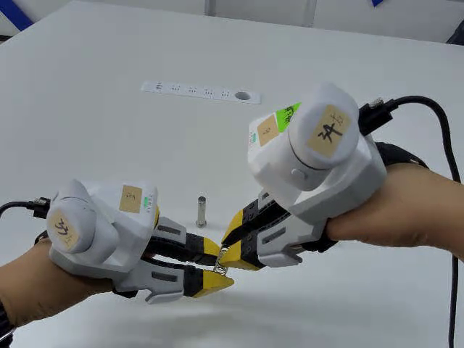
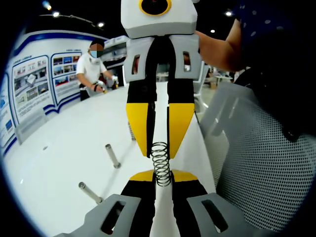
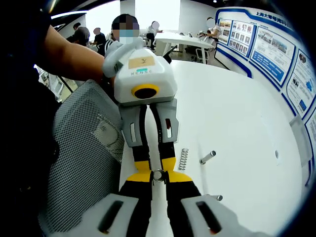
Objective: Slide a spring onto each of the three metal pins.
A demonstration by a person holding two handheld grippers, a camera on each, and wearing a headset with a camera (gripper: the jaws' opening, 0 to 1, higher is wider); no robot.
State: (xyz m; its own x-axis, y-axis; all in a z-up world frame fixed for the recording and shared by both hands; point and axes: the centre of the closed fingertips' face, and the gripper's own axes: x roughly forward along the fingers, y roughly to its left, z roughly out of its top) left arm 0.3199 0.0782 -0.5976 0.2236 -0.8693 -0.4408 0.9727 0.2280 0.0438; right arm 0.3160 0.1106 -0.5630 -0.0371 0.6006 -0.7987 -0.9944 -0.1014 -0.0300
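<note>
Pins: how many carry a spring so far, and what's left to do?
Done: none visible; one pin and a second pin are bare. In hand: a spring is pinched by the jaws of the left gripper, its far end at the tips of the right gripper. Left: apparently all three pins; a spare spring lies loose on the table.
</note>
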